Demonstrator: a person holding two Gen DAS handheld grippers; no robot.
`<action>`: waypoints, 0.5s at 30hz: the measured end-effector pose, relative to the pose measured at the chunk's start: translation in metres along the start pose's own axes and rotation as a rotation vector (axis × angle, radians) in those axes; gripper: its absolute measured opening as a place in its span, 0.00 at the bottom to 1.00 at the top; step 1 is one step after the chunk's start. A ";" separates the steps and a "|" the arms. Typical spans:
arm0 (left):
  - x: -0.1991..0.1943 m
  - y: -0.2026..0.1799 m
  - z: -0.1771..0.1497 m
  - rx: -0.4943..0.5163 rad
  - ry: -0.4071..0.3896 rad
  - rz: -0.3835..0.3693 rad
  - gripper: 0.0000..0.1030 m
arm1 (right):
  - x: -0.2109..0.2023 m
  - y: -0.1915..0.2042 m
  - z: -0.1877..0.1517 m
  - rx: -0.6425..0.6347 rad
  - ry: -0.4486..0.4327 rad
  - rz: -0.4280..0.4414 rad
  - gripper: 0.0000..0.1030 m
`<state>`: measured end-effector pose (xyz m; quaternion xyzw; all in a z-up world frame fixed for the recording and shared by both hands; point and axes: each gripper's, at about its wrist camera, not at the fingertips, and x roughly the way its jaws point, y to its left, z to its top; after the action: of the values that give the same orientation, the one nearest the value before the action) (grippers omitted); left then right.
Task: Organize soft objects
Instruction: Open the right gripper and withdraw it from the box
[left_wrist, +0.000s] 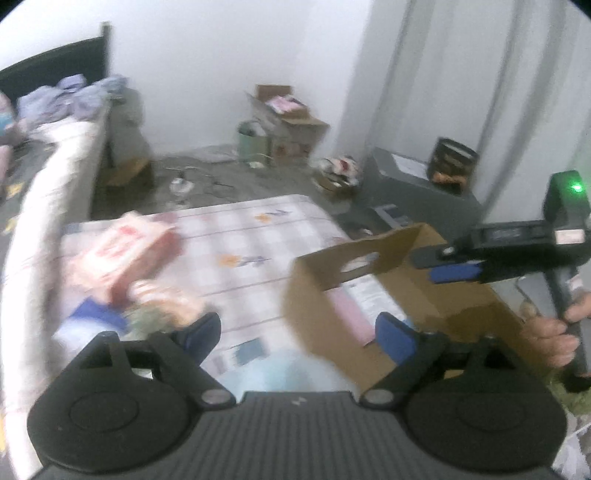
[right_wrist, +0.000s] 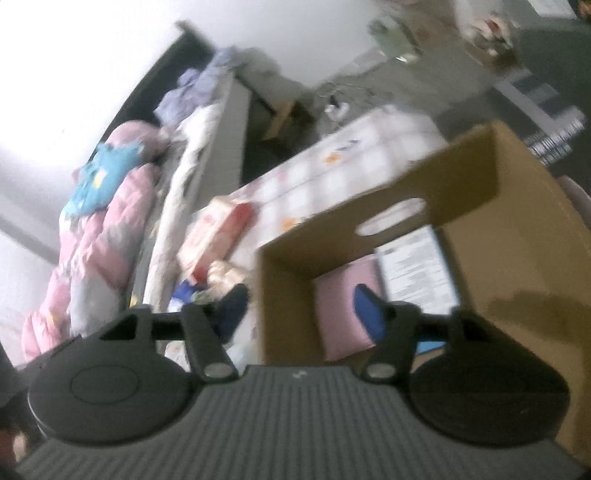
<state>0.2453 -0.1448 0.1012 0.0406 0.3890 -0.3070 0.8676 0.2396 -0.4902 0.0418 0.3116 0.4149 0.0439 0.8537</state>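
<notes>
Reaching for the next soft toy (left_wrist: 166, 299) on the bench (left_wrist: 258, 236) suits both empty, wide-spread claws, left claw (left_wrist: 299, 332) and right claw (right_wrist: 299, 314), beside the cardboard box (left_wrist: 424, 295).

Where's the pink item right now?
The pink item lies inside the cardboard box, against its left wall, beside a printed white sheet; both wrist views show it.

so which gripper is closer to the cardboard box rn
Right. The right gripper hangs over the cardboard box, one finger above its inside. The left gripper sits beside the box, over the table.
</notes>
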 end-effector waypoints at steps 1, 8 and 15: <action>-0.010 0.010 -0.006 -0.011 -0.005 0.007 0.89 | -0.001 0.014 -0.003 -0.027 0.001 0.002 0.81; -0.061 0.079 -0.056 -0.114 -0.020 0.078 0.89 | 0.005 0.117 -0.019 -0.222 -0.007 -0.008 0.99; -0.102 0.133 -0.102 -0.196 -0.076 0.159 0.95 | 0.026 0.204 -0.039 -0.465 -0.019 -0.131 0.99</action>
<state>0.2016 0.0453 0.0794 -0.0254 0.3797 -0.1989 0.9031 0.2654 -0.2988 0.1224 0.0792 0.4051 0.0798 0.9073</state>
